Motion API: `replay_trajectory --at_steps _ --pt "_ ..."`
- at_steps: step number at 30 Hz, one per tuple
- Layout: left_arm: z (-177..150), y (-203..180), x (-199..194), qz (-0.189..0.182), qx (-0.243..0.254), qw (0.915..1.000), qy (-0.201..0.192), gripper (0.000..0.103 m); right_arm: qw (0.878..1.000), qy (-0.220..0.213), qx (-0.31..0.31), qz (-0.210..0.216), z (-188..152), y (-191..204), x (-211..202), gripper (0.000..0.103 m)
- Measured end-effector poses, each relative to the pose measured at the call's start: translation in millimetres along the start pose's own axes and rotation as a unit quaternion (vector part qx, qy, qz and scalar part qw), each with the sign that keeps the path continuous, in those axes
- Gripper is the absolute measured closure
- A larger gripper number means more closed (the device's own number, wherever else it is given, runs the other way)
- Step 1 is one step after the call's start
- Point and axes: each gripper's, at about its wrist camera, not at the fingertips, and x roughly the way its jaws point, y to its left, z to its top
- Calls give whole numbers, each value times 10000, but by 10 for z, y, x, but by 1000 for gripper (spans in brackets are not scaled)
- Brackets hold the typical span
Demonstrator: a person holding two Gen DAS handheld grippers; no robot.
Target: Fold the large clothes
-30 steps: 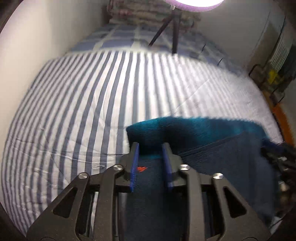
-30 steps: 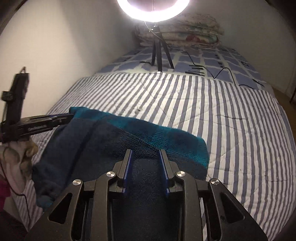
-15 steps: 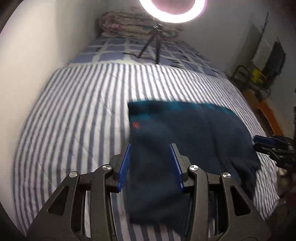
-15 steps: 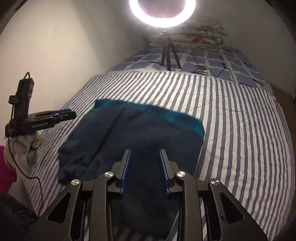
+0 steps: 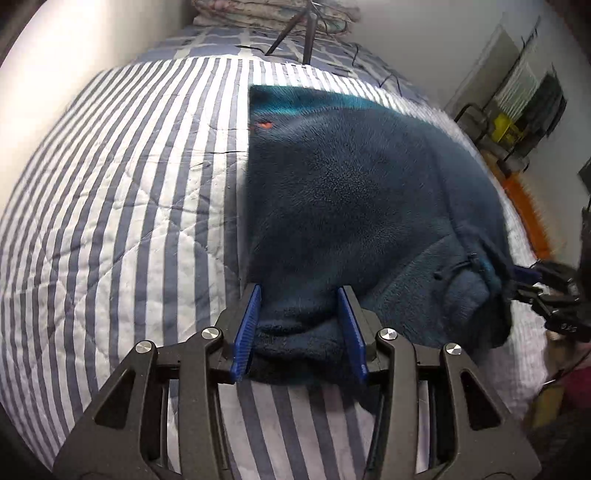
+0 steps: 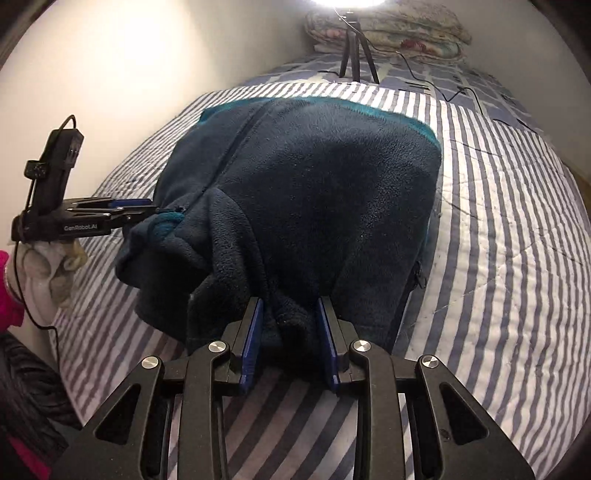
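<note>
While your two grippers work at the near edge, the striped quilt (image 5: pixel 122 206) covers the bed from the foreground to the checked sheet (image 6: pixel 480 79) at its far end. Spread flat on the quilt lies the dark blue fleece garment (image 5: pixel 343 192), its teal hem (image 6: pixel 369 109) toward the tripod (image 6: pixel 352 51) and the stack of folded bedding (image 6: pixel 399 27). Your right gripper (image 6: pixel 290 334) pinches a bunched fold of the garment's near edge between its blue pads. Your left gripper (image 5: pixel 299 332) has just been opening its jaws; fleece lies between them, touching the pads, though you cannot tell whether it is still gripped. A small orange mark (image 5: pixel 265 125) sits near the hem.
</note>
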Motion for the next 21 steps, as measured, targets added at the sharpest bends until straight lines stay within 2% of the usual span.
replay_trajectory --at_steps 2,3,4,6,7,9,15,17,21 --pt "41 156 -101 -331 -355 9988 3 46 9998 -141 67 153 3 -38 -143 70" --pt "67 260 -144 -484 -643 9968 -22 32 9993 -213 146 264 10 -98 -197 60" --pt "88 354 -156 -585 -859 9946 -48 28 9987 -293 220 355 3 -152 -258 46" --pt "137 591 -165 -1024 -1575 9822 -86 28 9971 -535 388 365 -20 -271 -357 29" --pt "169 700 -155 -1218 -1848 9751 -95 28 9959 -646 524 351 -23 -354 -380 23" --pt "203 837 -126 -1550 -2184 9634 -120 28 9917 -739 957 440 -30 -540 -380 23" --pt "328 1146 194 -2045 -2646 9422 189 28 9649 -584 2324 1071 -110 -1145 -130 22" --pt "319 1171 294 -2120 -2734 9377 310 28 9583 -548 2528 1213 -139 -1226 -67 22" --pt "319 1149 395 -2201 -2735 9356 371 28 9492 -485 2720 1504 -166 -1301 73 22"
